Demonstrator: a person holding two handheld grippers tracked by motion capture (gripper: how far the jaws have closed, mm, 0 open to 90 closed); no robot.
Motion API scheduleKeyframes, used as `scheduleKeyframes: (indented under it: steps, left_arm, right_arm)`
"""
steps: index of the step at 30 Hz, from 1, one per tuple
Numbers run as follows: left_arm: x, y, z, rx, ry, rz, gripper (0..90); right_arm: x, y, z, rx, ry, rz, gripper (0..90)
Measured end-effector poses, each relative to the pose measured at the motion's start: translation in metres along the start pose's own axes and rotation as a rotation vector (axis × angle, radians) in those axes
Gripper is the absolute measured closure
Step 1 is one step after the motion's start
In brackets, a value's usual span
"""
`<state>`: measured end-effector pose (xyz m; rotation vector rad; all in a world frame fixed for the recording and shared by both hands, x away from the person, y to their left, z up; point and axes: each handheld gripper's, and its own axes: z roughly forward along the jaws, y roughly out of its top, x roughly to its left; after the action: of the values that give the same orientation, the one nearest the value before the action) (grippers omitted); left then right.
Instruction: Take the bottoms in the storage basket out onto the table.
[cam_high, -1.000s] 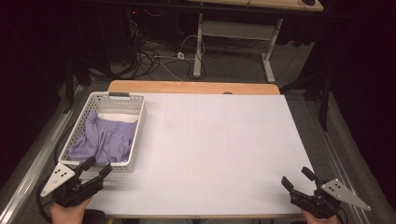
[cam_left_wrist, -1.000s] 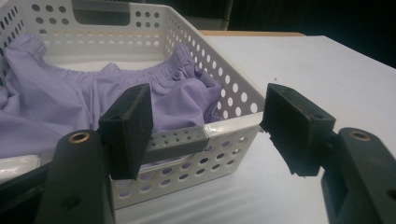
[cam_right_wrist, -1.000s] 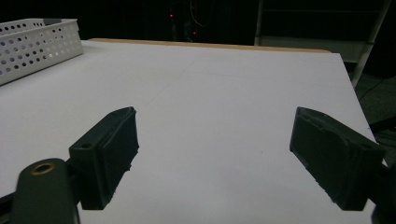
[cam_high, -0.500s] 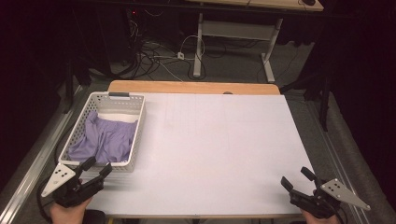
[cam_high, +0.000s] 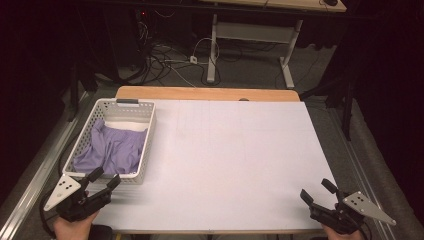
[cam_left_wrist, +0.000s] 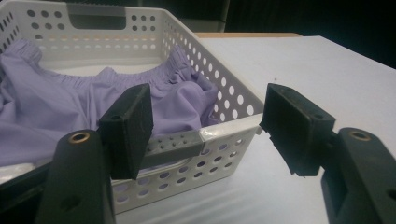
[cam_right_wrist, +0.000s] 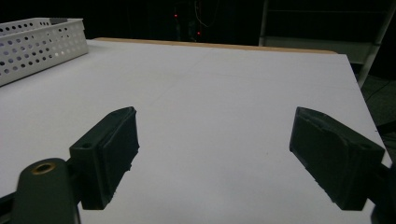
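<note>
A white perforated basket (cam_high: 147, 145) stands at the table's left side and holds a crumpled lilac garment (cam_high: 112, 150). My left gripper (cam_high: 104, 178) rests open at the front left corner, its jaws just short of the basket's near wall (cam_left_wrist: 196, 154); in the left gripper view the lilac garment (cam_left_wrist: 70, 107) lies beyond that wall. My right gripper (cam_high: 315, 190) sits open at the front right corner over bare white tabletop (cam_right_wrist: 210, 107), nothing between its jaws. The basket (cam_right_wrist: 42, 46) appears far off at the upper left of the right gripper view.
The white table surface (cam_high: 235, 150) stretches wide between the two grippers, with a wooden strip (cam_high: 205, 93) along its far edge. Behind the table are cables on the floor (cam_high: 165, 60) and a desk frame (cam_high: 250, 35).
</note>
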<state>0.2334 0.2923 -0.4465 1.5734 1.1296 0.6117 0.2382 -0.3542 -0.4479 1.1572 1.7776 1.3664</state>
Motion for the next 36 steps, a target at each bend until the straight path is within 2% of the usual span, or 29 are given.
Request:
scheduleKeyframes:
  steps: [9, 14, 20, 27, 34, 36]
  left_arm:
    - [0.001, 0.002, -0.001, -0.011, -0.016, -0.004, 32.8]
    - [-0.002, 0.003, 0.0, -0.012, -0.023, 0.006, 32.7]
    - [-0.006, 0.007, 0.003, -0.002, -0.018, 0.043, 32.6]
    - [-0.008, 0.012, 0.005, 0.005, -0.034, 0.033, 32.7]
    - [-0.013, 0.02, 0.008, 0.003, -0.037, 0.061, 32.5]
    - [-0.013, 0.023, 0.009, 0.002, -0.04, 0.063, 29.5]
  right_arm:
    - [0.0, 0.0, 0.001, 0.0, 0.022, 0.004, 16.3]
    - [0.001, 0.0, 0.001, -0.002, 0.023, 0.0, 16.3]
    - [0.001, -0.001, 0.002, 0.008, 0.023, -0.011, 16.3]
    - [0.001, -0.001, 0.003, 0.013, 0.021, -0.012, 16.3]
    - [0.002, -0.001, 0.007, 0.029, 0.033, -0.006, 16.3]
    - [0.002, -0.001, 0.008, 0.029, 0.035, -0.003, 16.3]
